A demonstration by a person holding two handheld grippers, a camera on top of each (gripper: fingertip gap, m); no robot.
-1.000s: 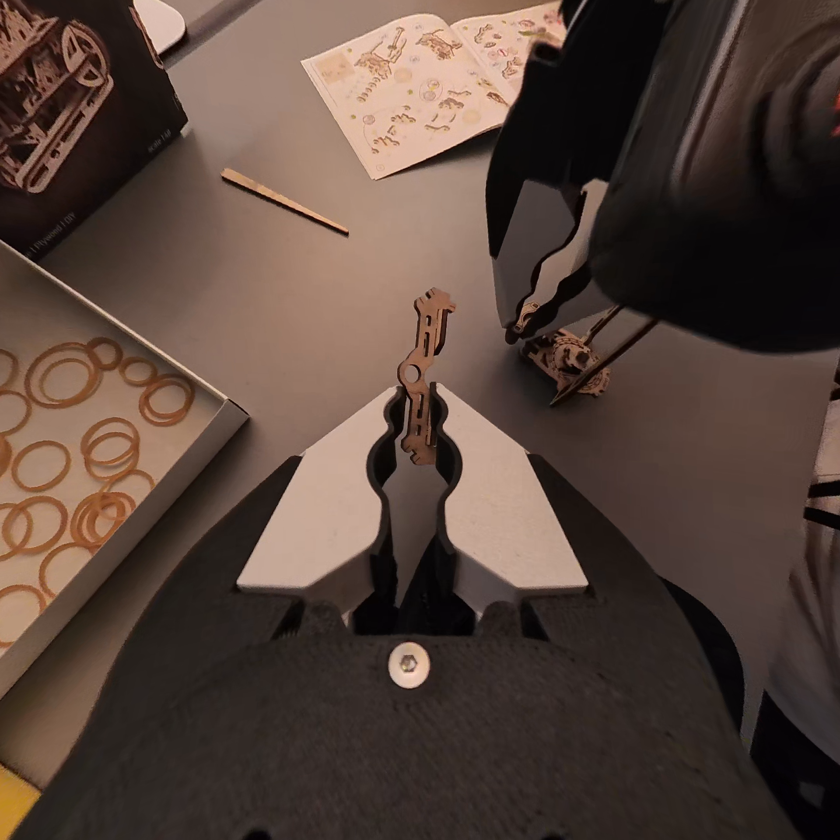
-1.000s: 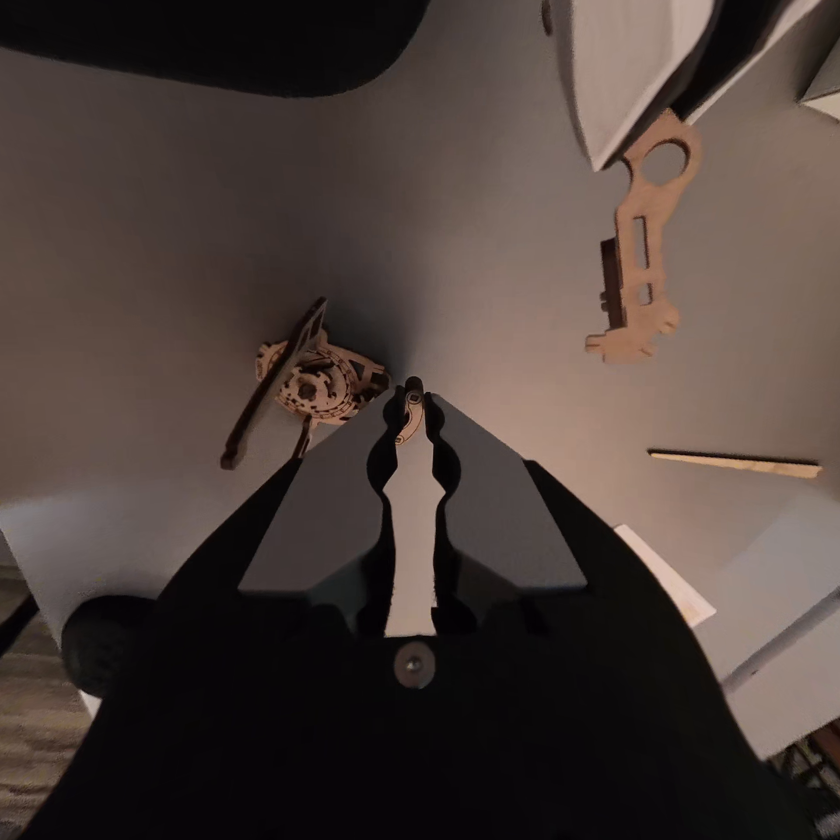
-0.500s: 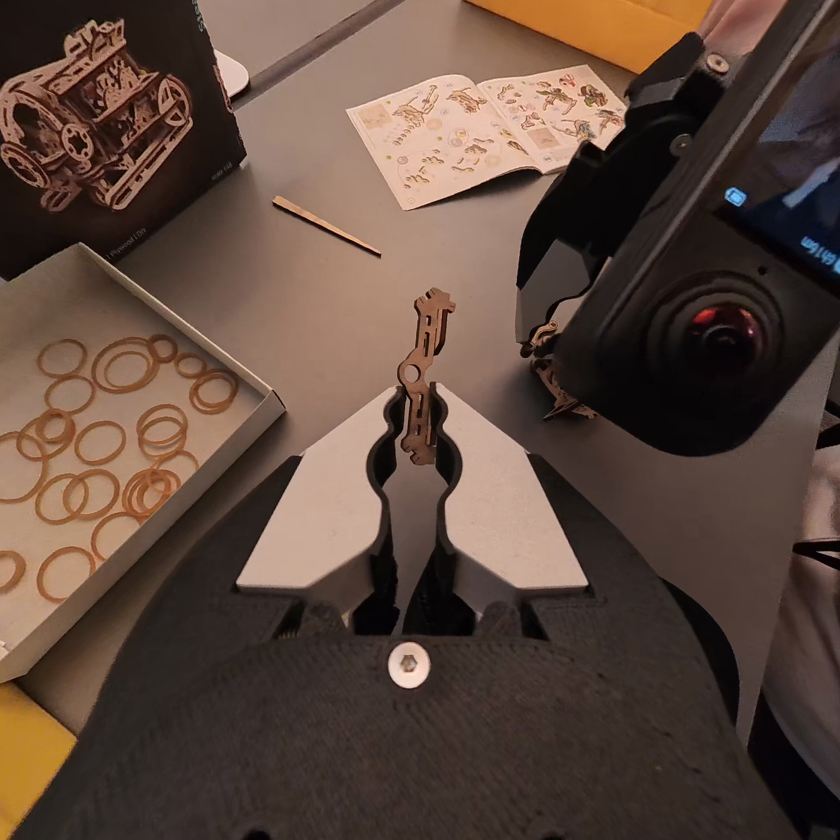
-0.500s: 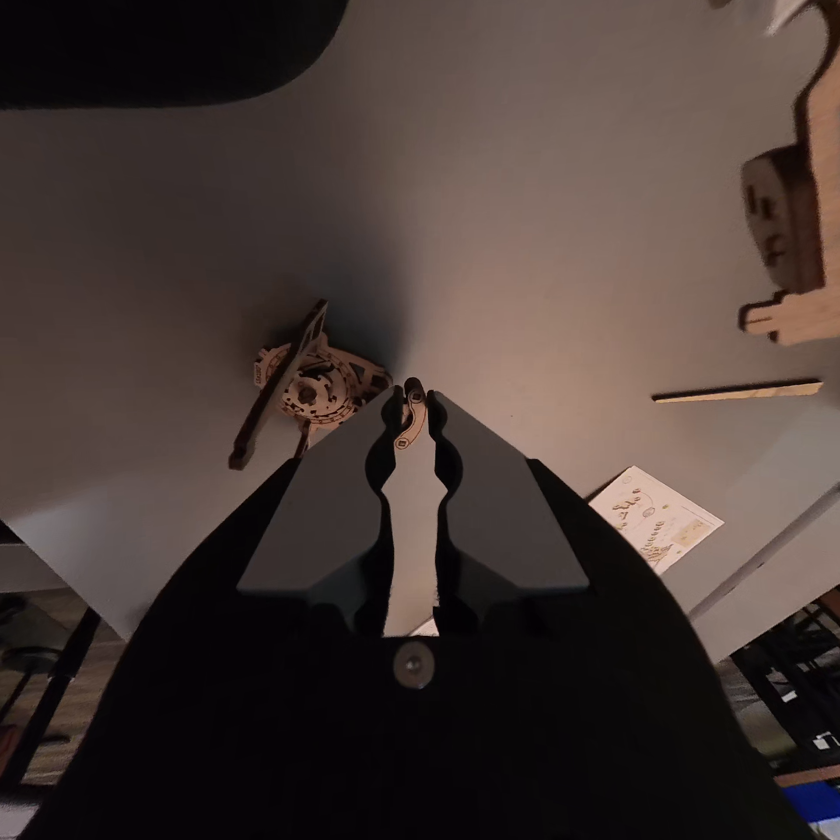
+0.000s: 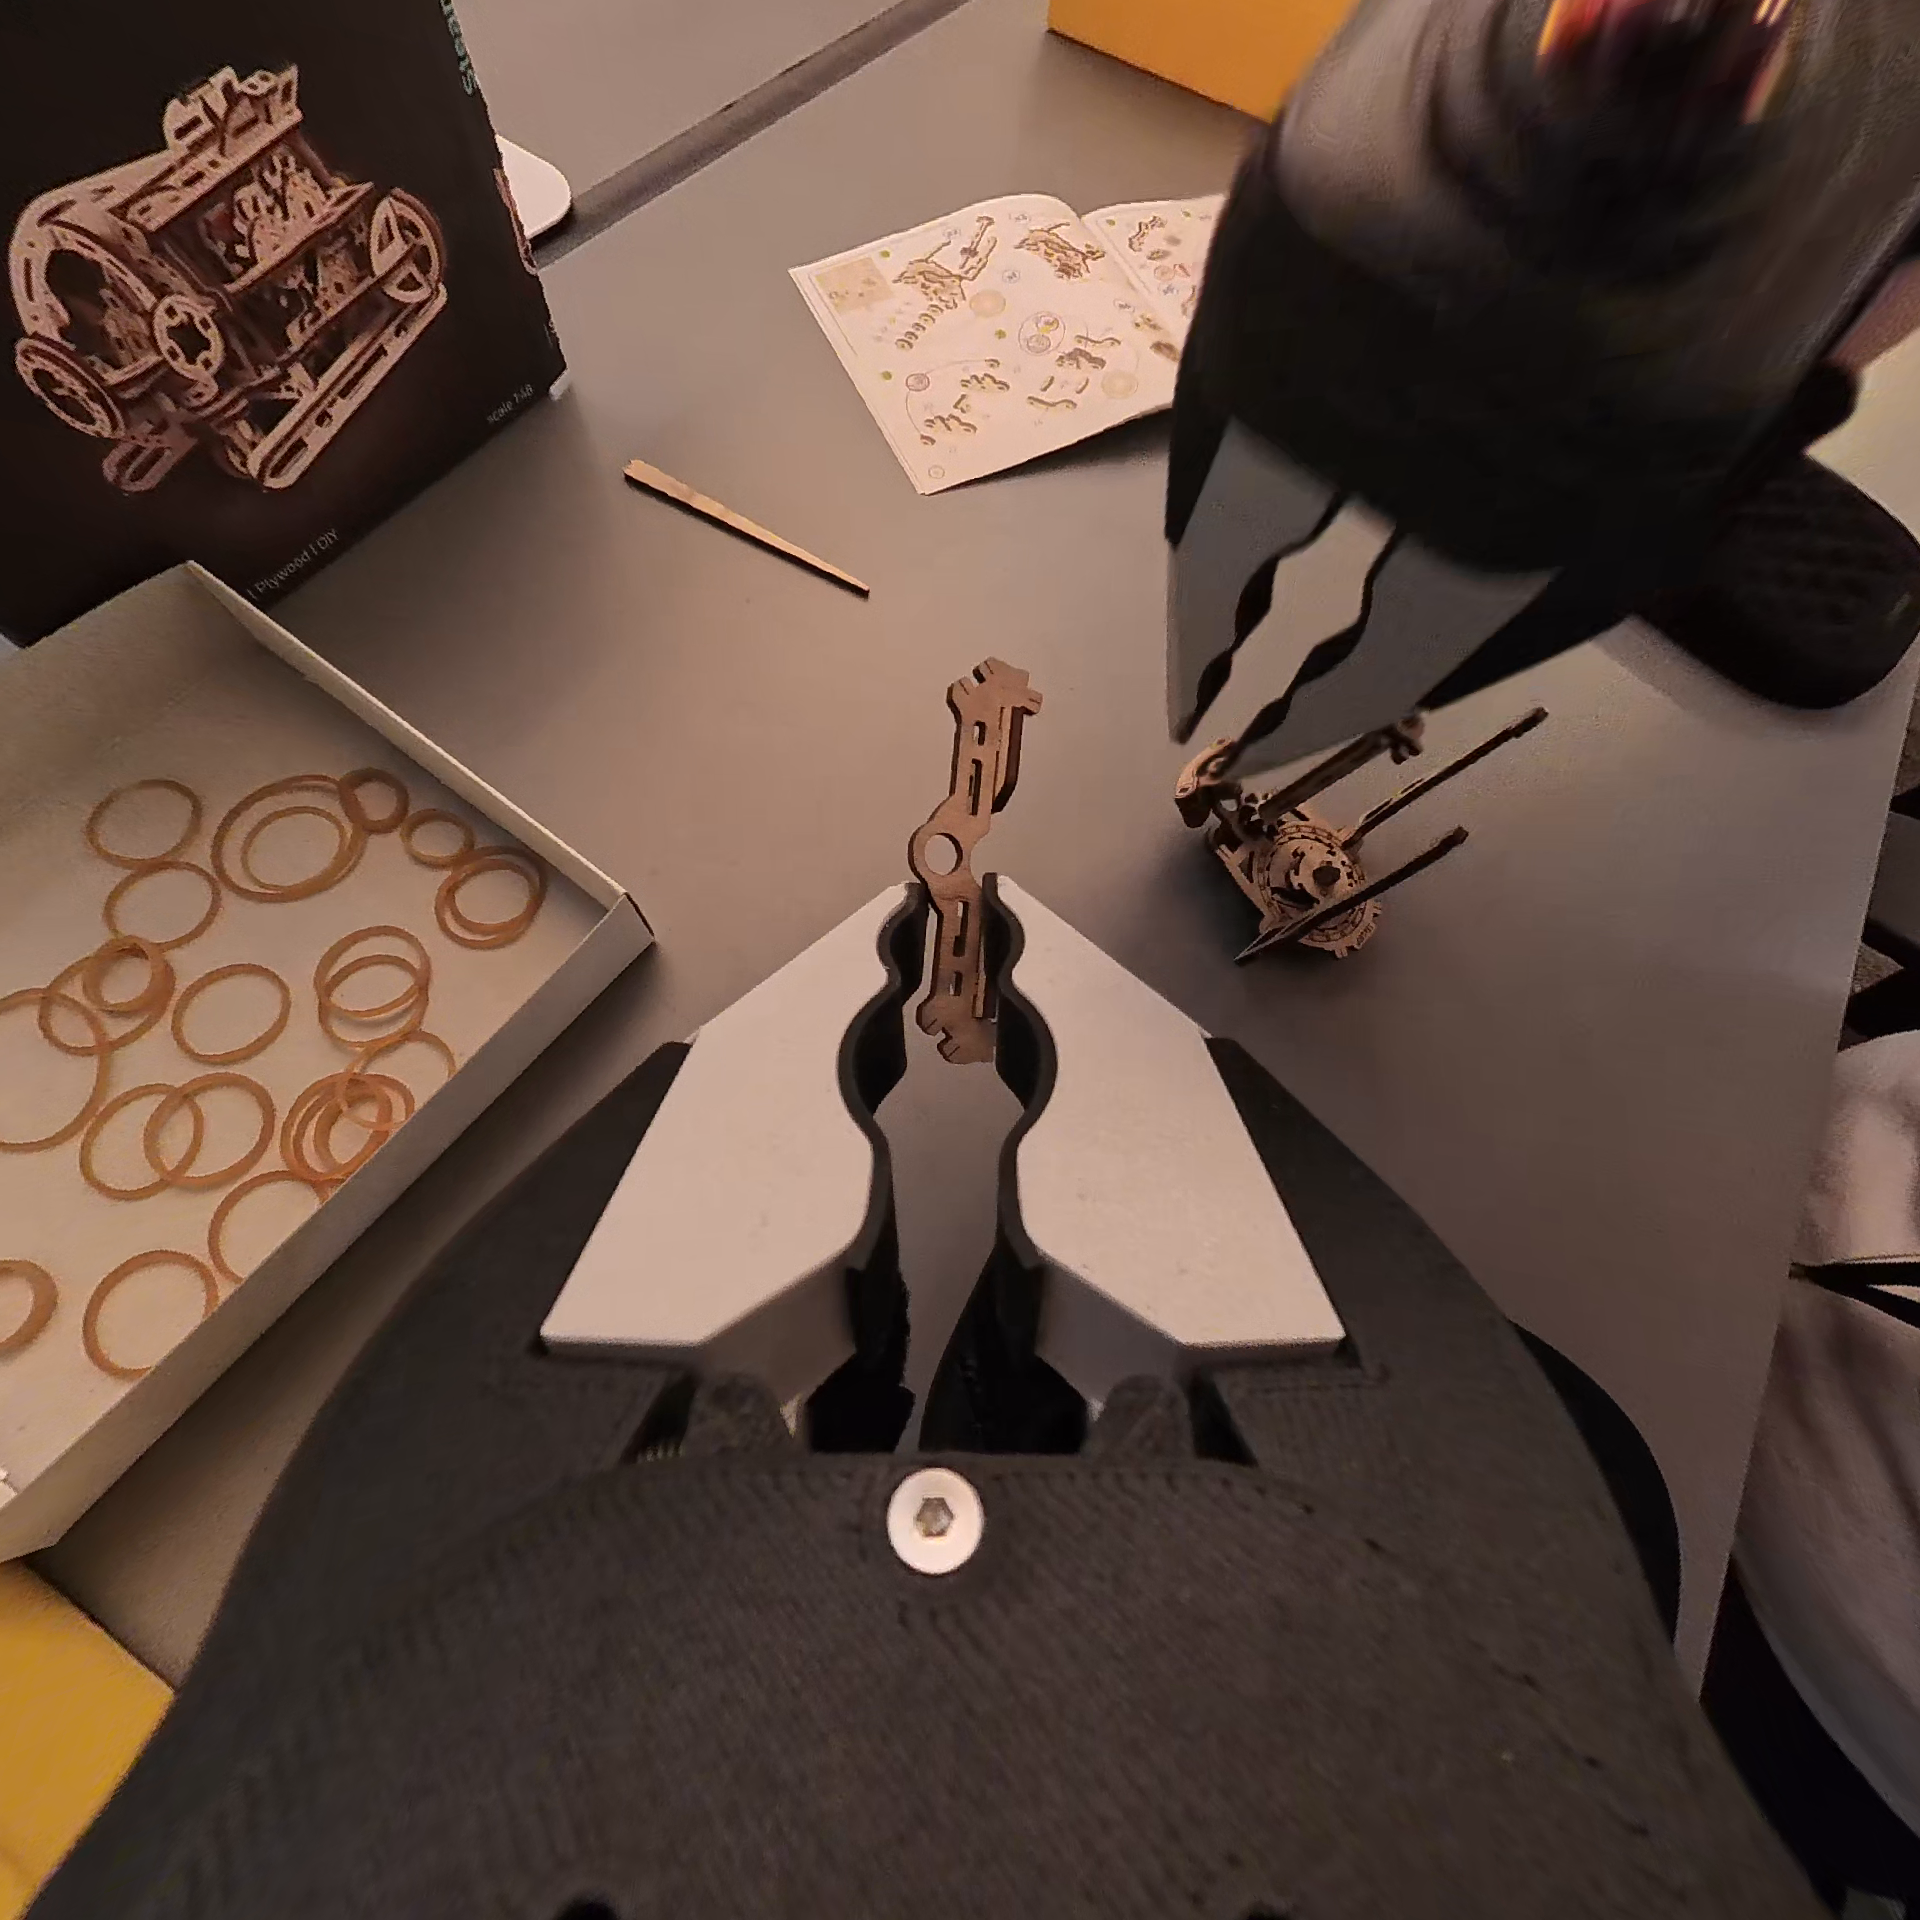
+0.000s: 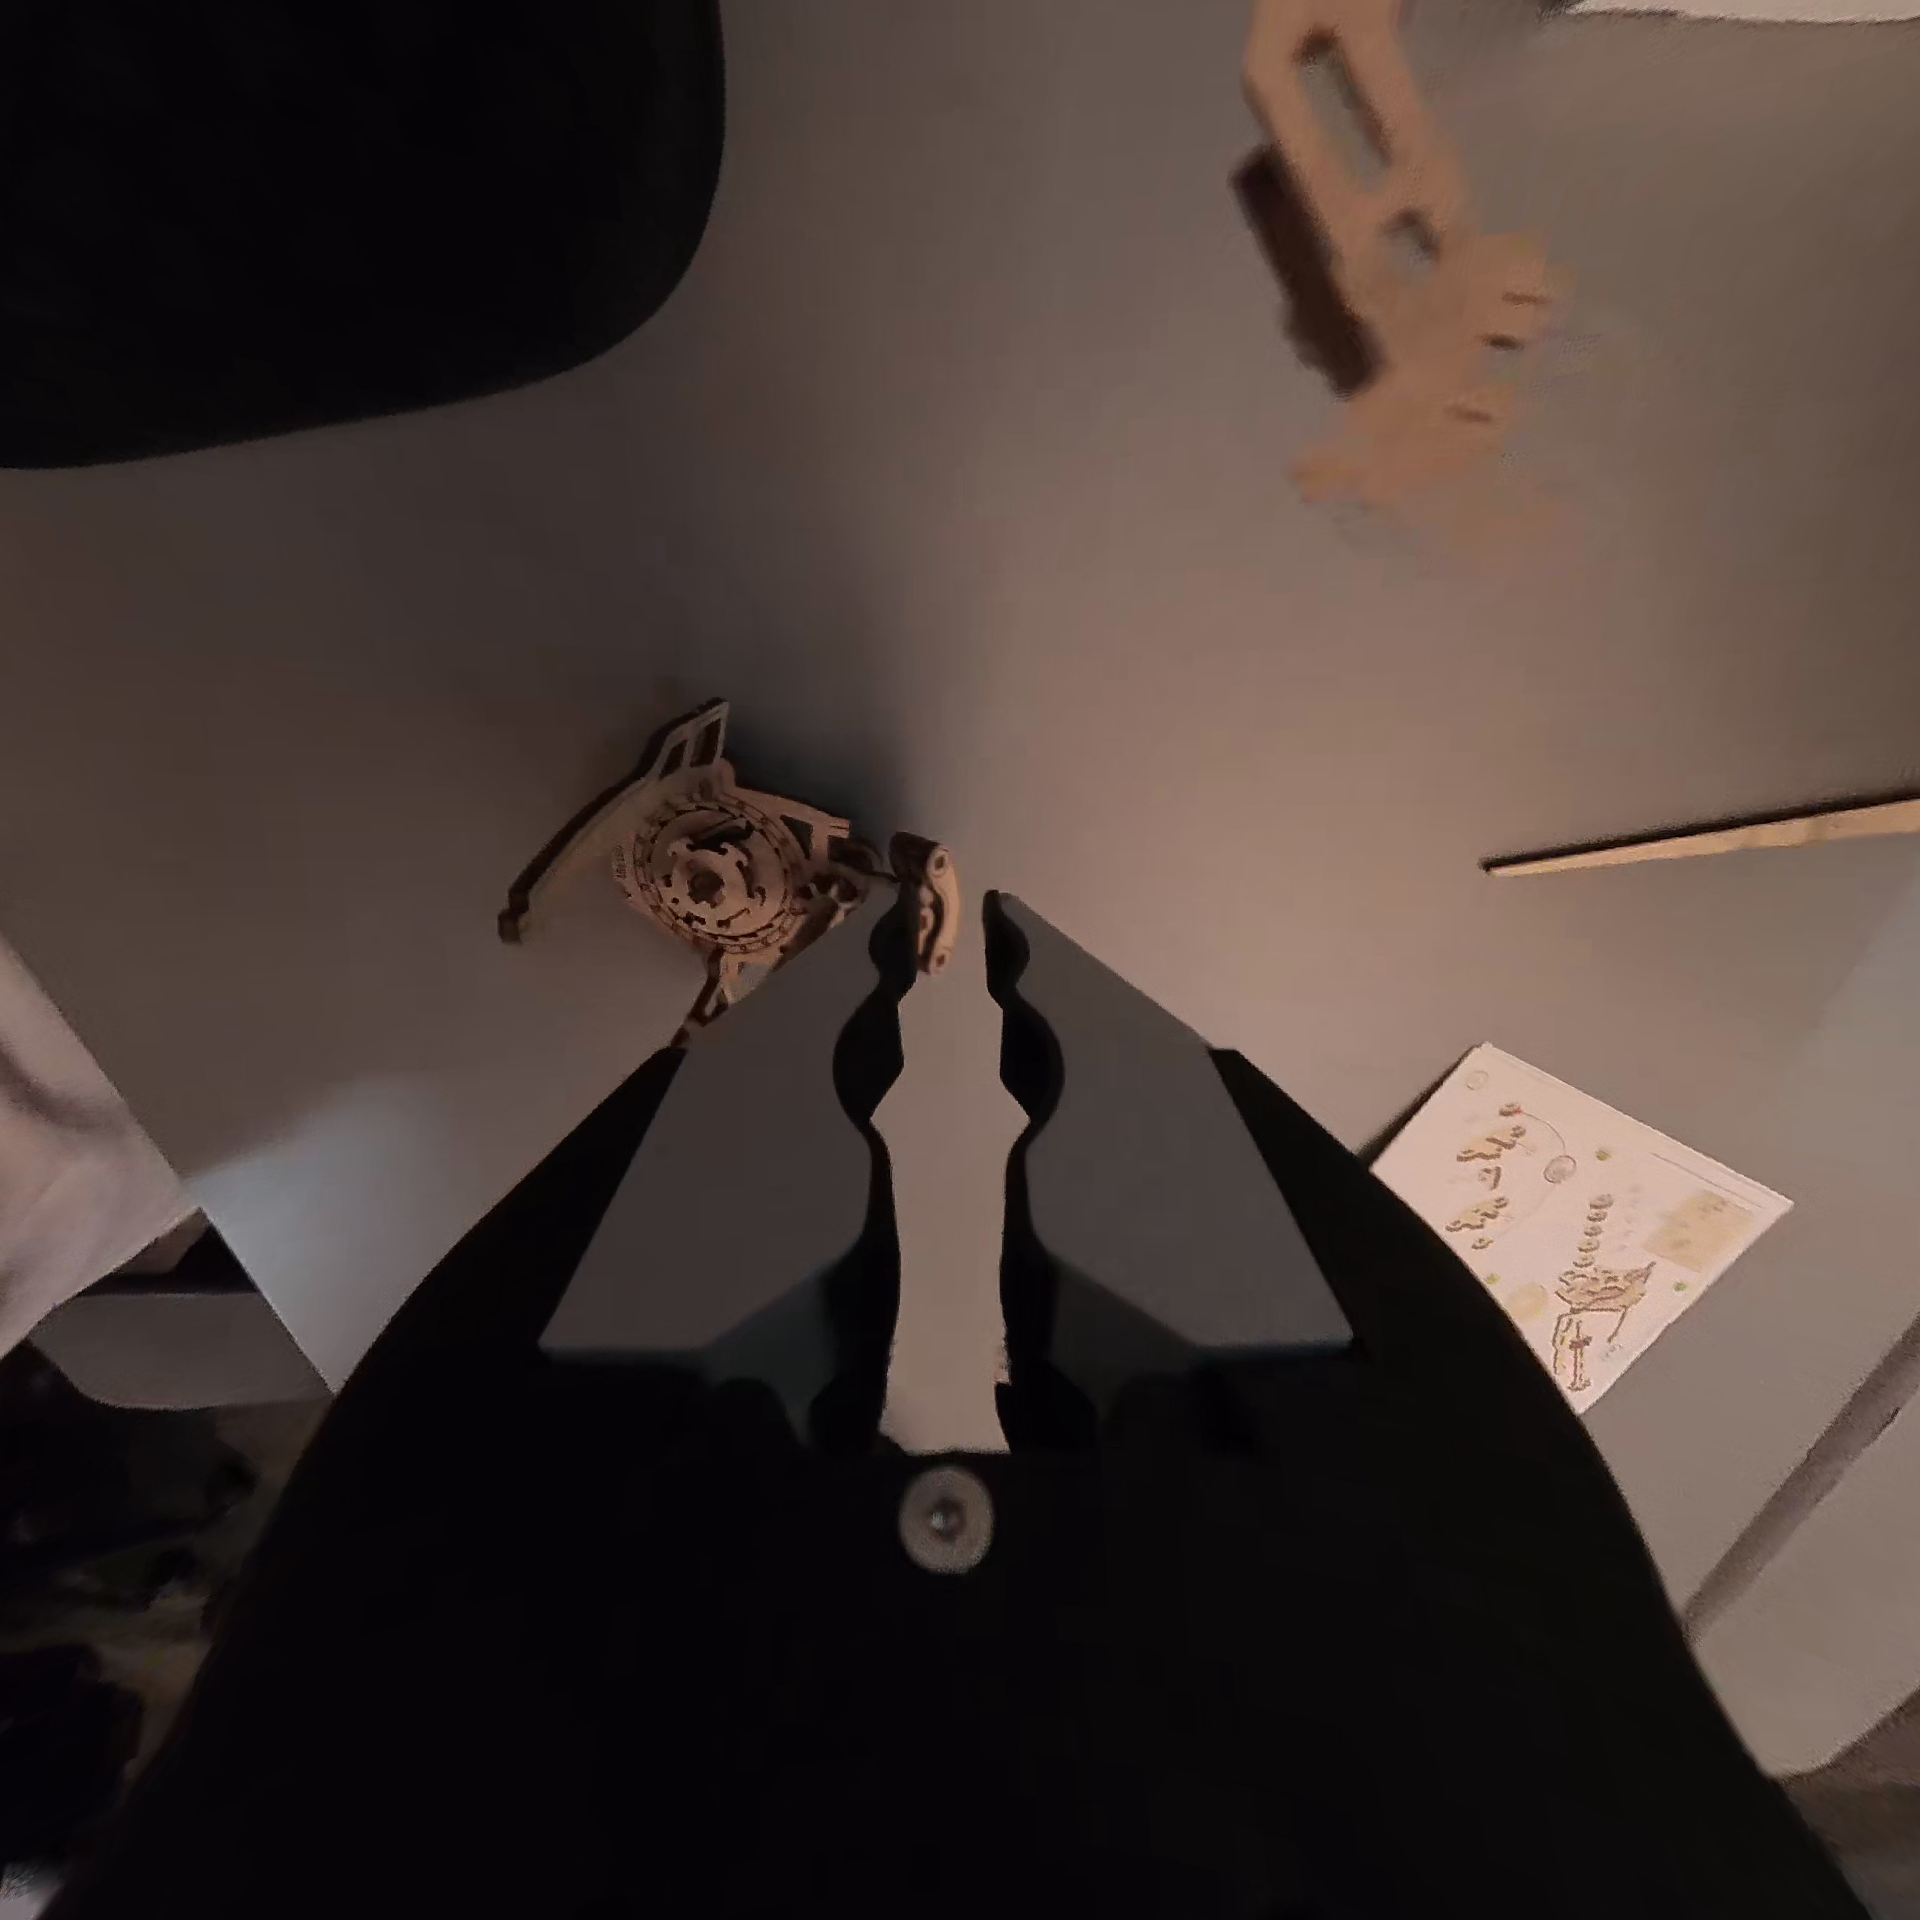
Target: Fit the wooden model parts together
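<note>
Since half a second ago the right gripper (image 6: 940,914) has parted its jaws, releasing the small link of the geared assembly (image 5: 1299,883) on the table (image 5: 727,707); the left gripper (image 5: 951,894) stays clamped on the slotted wooden strip (image 5: 971,831), so joining probably comes next.

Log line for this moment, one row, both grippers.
left gripper: shut on slotted wooden strip, held upright | right gripper: open, small link piece between its fingers | gear assembly: on table
</note>
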